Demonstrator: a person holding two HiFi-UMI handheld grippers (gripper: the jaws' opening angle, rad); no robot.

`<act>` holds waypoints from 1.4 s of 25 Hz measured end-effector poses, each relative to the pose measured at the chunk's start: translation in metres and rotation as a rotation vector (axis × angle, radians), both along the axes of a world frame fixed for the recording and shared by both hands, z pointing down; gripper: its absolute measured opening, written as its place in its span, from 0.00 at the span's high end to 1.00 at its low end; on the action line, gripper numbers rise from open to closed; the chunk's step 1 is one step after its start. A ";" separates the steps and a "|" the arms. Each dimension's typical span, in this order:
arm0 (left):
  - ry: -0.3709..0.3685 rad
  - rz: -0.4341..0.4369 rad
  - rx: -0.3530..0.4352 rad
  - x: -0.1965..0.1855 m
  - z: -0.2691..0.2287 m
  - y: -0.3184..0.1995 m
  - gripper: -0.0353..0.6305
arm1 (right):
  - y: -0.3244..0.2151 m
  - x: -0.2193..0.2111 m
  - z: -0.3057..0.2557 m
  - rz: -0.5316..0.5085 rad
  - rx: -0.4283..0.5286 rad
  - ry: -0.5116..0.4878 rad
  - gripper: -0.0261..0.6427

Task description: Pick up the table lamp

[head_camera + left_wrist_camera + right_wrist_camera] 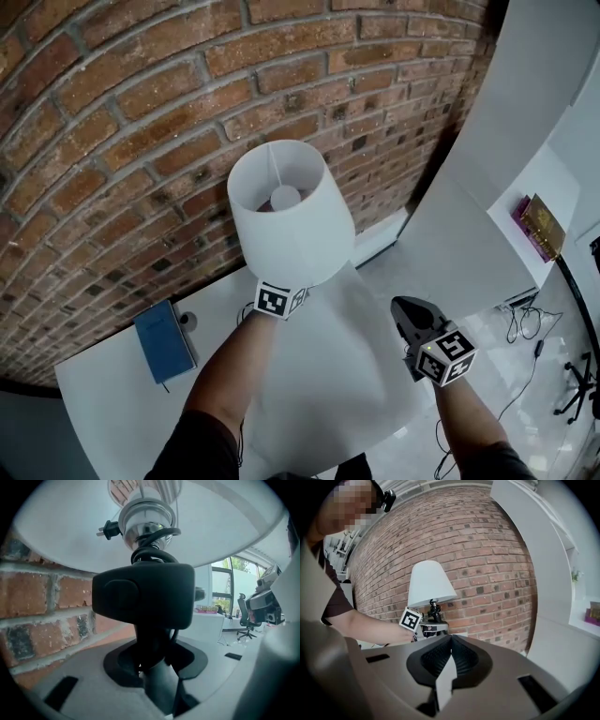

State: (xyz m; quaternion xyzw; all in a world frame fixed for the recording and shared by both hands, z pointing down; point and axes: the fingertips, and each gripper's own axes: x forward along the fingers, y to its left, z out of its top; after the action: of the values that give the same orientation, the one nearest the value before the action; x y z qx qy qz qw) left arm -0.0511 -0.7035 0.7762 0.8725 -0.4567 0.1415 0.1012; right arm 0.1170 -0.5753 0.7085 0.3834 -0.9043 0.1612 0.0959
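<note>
Brick wall (112, 112) behind; table lamp (291, 225) upright, shade up, in left gripper (157, 665).

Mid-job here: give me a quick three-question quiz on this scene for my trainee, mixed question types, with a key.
1. True or false: the right gripper grips the table lamp.
2. What lies on the table beside the left forearm? A) blue notebook B) mug C) phone
3. Fill in: the wall behind the lamp is ___.
Key: 1 false: its jaws are together and empty, and the left gripper is closed on the lamp. 2 A. 3 brick.
</note>
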 end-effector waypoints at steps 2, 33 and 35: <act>-0.007 0.014 -0.015 -0.002 -0.012 0.005 0.75 | 0.002 -0.004 -0.009 0.003 0.003 -0.009 0.97; -0.014 0.093 0.009 -0.018 -0.301 0.085 0.75 | 0.013 -0.016 -0.240 0.047 0.141 0.120 0.97; -0.019 0.094 0.024 -0.017 -0.322 0.088 0.75 | 0.011 -0.012 -0.255 0.055 0.154 0.127 0.97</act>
State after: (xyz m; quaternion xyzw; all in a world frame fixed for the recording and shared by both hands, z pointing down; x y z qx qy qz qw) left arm -0.0677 -0.6151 0.4540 0.8928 -0.4177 0.1488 0.0794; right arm 0.1055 -0.5639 0.4534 0.4240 -0.8952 0.0691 0.1189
